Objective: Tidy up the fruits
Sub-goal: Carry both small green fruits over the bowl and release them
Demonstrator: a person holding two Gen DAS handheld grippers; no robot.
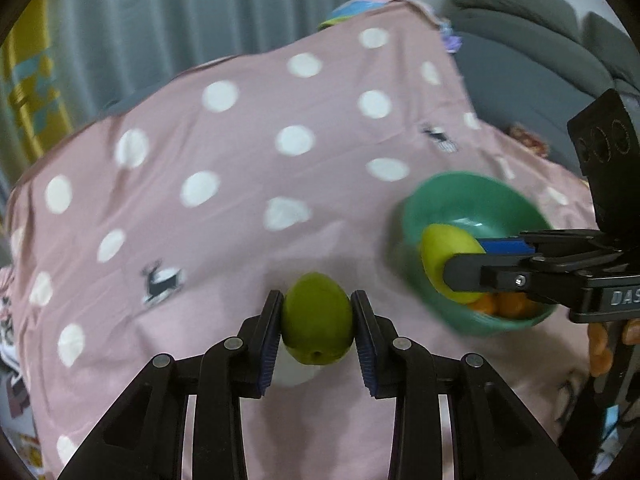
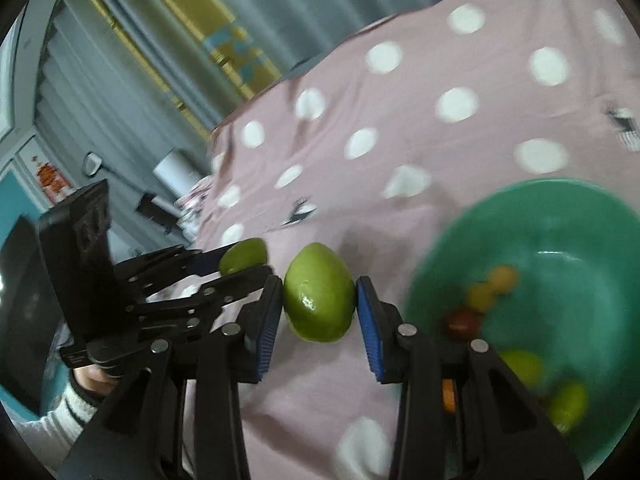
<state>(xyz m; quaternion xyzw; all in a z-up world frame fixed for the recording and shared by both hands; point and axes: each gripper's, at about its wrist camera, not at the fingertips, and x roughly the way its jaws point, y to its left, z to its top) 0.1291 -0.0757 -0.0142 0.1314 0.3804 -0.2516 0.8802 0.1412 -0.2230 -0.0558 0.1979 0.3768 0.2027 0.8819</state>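
- The left gripper point(image 1: 317, 326) has its jaws pinched narrow on a small green fruit point(image 1: 317, 320), one blue pad on each flank, the dimpled end turned toward the camera.
- The right gripper point(image 2: 319, 308) holds a second green fruit point(image 2: 320, 293) the same way, squeezed across its widest part between the two pads.
- Both fruits hang clear above the cloth; from the left wrist, the right gripper's fruit sits over the near rim of the green bowl point(image 1: 424, 200), well off to the right of the left jaws.
- Smooth, glossy skin with a bright highlight suggests they could slip if the squeeze eased. They look light and firm, and I'd guess rigid enough not to bruise, though real or toy I cannot tell.
- A hold across the middle, as now, seems the safest place; nearer the tapered ends the pads would likely skid off.
- In the right wrist view the bowl point(image 2: 448, 248) lies just right of the jaws, with small yellow, red and green fruits in its bottom.
- Underneath is a pink cloth with white dots point(image 1: 240, 152) and little deer prints, slightly wrinkled, soft enough that a dropped fruit would probably roll rather than bounce.
- Beyond it hang grey curtains point(image 1: 180, 8), and a grey sofa point(image 1: 540, 40) stands far right of the left jaws.
- A knit sleeve point(image 2: 60, 412) shows behind the left gripper.
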